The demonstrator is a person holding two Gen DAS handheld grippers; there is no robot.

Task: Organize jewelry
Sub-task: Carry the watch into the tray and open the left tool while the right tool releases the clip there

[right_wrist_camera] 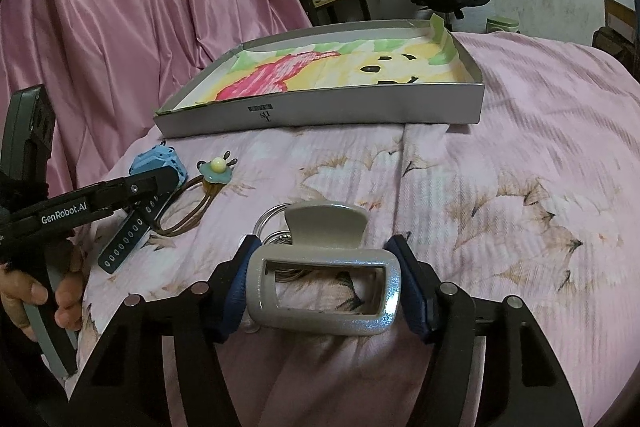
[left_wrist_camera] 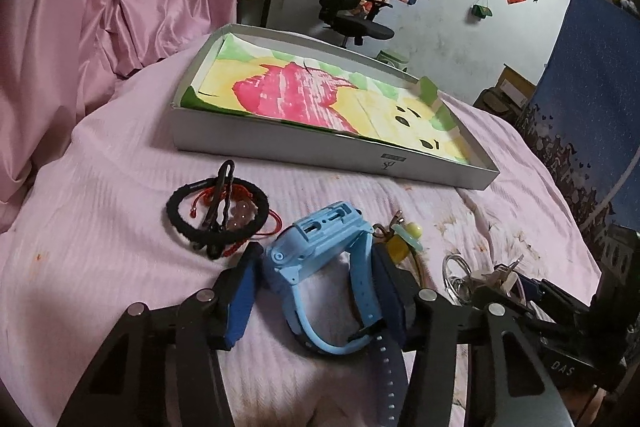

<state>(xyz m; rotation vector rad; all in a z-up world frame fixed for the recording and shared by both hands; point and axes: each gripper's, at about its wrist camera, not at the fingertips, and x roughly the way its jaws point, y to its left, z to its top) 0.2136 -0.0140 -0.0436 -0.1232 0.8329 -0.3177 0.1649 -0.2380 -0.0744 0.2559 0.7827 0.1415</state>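
Note:
My left gripper (left_wrist_camera: 318,253) is shut on a light blue watch (left_wrist_camera: 320,251) that stands on edge on the pink bedspread, one blue pad against each side. A dark strap with holes (left_wrist_camera: 386,367) lies under it. My right gripper (right_wrist_camera: 322,243) is shut on a silver-grey claw hair clip (right_wrist_camera: 324,291), its pads at the clip's two ends. Metal key rings (right_wrist_camera: 272,223) lie just behind the clip. A flower hair tie (right_wrist_camera: 216,171) lies between the two grippers. A black hair band (left_wrist_camera: 216,211) with red cord, beads and a black clip lies left of the watch.
A shallow grey box (left_wrist_camera: 320,147) lined with a coloured drawing sits further back on the bed, also in the right wrist view (right_wrist_camera: 360,107). Pink curtain (left_wrist_camera: 100,7) hangs at the left. A hand (right_wrist_camera: 24,295) holds the left gripper's handle. An office chair (left_wrist_camera: 348,3) stands beyond.

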